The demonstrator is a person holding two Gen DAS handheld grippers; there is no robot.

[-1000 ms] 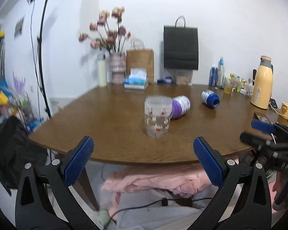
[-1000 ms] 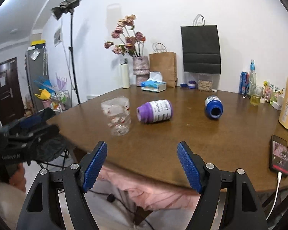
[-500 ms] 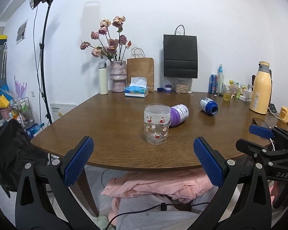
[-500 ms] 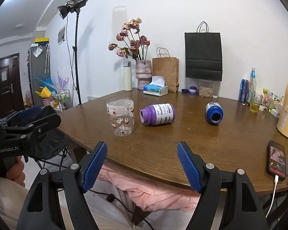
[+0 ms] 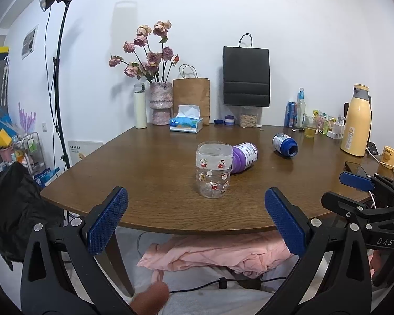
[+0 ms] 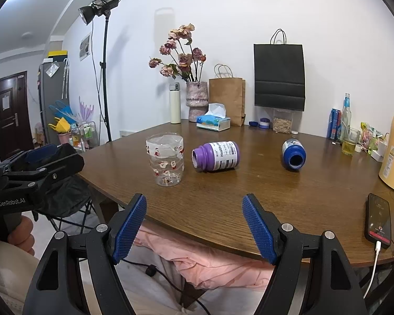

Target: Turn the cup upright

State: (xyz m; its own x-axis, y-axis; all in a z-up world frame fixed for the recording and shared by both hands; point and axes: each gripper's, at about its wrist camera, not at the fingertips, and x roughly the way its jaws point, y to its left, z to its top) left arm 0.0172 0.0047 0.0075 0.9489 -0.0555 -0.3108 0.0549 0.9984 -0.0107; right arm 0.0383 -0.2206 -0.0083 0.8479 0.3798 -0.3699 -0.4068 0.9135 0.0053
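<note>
A clear plastic cup (image 5: 213,169) with red cartoon figures stands on the brown table (image 5: 149,173), wider end up; it also shows in the right wrist view (image 6: 166,159). A purple bottle (image 6: 216,155) lies on its side just behind it, and a blue bottle (image 6: 293,154) lies farther right, mouth toward me. My left gripper (image 5: 194,219) is open and empty, held off the table's near edge. My right gripper (image 6: 194,227) is open and empty, also short of the edge.
A phone (image 6: 378,220) on a cable lies at the right edge. A yellow thermos (image 5: 356,120), mug (image 5: 391,157), drinks, tissue box (image 5: 186,124), vase (image 5: 160,103) and paper bags stand along the back. Pink cloth (image 5: 218,254) lies under the table edge.
Both grippers have risen slightly and steadied, so the table sits lower in view. Nothing on the table has moved.
</note>
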